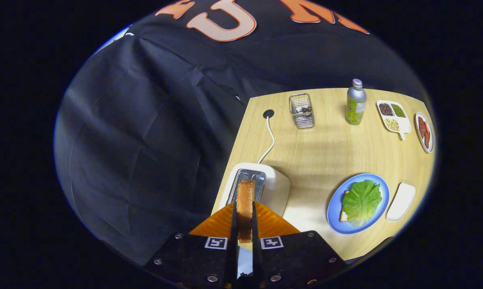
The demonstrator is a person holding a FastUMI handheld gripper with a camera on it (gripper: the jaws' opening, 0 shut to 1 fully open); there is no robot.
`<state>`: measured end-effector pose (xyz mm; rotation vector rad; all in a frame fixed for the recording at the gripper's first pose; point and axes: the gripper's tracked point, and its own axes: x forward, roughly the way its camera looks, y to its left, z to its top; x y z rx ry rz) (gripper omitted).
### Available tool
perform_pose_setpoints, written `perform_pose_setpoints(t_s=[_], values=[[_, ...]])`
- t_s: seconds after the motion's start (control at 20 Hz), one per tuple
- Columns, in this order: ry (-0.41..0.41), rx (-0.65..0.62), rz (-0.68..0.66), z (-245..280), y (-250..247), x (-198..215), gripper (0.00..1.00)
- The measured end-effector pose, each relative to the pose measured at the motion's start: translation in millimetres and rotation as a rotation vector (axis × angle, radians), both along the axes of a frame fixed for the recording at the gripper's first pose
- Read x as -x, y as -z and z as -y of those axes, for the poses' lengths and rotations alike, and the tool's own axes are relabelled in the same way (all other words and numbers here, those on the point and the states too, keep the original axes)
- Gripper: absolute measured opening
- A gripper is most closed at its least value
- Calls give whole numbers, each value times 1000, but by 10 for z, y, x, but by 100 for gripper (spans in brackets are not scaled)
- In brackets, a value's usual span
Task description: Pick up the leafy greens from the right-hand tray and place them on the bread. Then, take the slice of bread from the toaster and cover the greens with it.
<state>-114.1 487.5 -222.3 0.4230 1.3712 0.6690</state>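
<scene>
Toasted brown, the slice of bread stands on its edge between the two fingers of the gripper, and both fingers press on its flat faces, so the tongs are clenched on it. Its long axis runs straight away from the camera, along the fingers, and its far end reaches over the slot of the toaster. I cannot tell if the slice touches the slot or is already free of it.

The toaster is white and sits at the near left corner of the wooden table. A white cable goes from its back to a dark round hole in the table top.

To the right of the toaster, well apart from it, lies a blue plate. On the plate is the leafy green, a broad leaf with its stem end pointing toward the near side, and it covers almost all of the other bread slice, of which one pale corner shows at the left. Just beside the plate, on its right, is a small white tray.

Farther back stand a wire basket and a metal bottle, both upright. Beyond them to the right are a white divided dish with beans or seeds in three compartments and a small plate with red slices.
</scene>
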Motion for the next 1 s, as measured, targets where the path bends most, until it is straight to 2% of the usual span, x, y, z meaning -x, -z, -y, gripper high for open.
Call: perform_pose_setpoints(t_s=[0.55, 1.0], values=[[151, -24, -43, 1104, 382, -89, 15], [202, -66, -122, 1660, 931, -105, 16]])
